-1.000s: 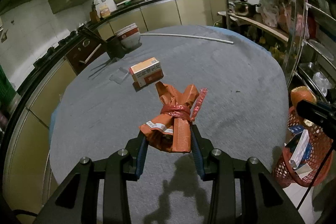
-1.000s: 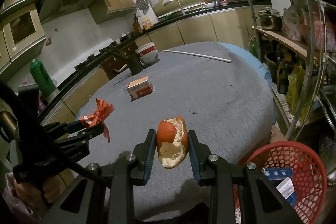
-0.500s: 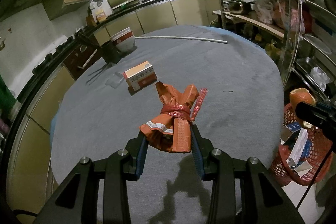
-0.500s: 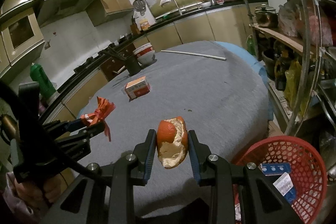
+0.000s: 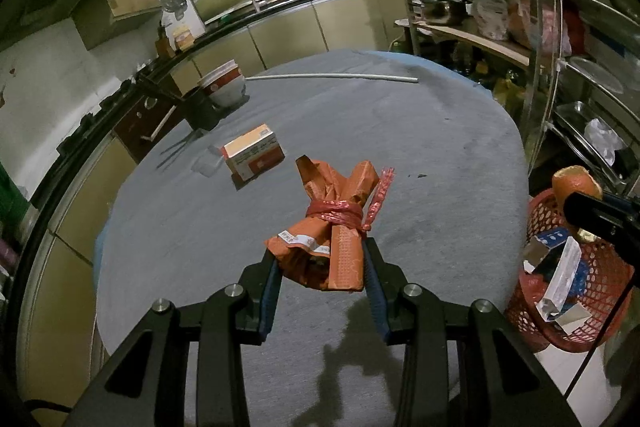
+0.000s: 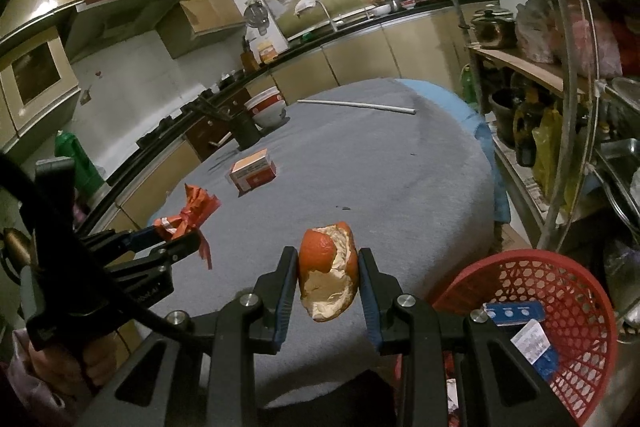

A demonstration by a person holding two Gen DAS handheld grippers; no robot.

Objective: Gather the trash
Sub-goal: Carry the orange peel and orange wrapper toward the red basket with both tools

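Note:
My left gripper [image 5: 322, 267] is shut on a crumpled orange wrapper [image 5: 332, 227] tied with red plastic, held above the grey table [image 5: 420, 155]. My right gripper [image 6: 328, 279] is shut on an orange peel [image 6: 328, 267], held over the table's near edge, left of the red trash basket [image 6: 556, 327]. The basket holds a blue blister pack and cartons. In the left wrist view the basket [image 5: 580, 307] sits at the right below the table, with the orange peel [image 5: 576, 183] above it. An orange and white carton [image 5: 254, 157] lies on the table. The wrapper also shows in the right wrist view [image 6: 188, 213].
Stacked bowls [image 5: 224, 87], a dark holder [image 5: 202, 111] and a white rod [image 5: 332, 77] are at the table's far side. A small clear plastic piece [image 5: 206, 165] lies by the carton. A metal rack with pots [image 6: 560, 87] stands at the right. Counters curve along the left.
Both grippers keep their loads. The right gripper with the peel has shifted slightly toward the basket; the left view has drifted a little.

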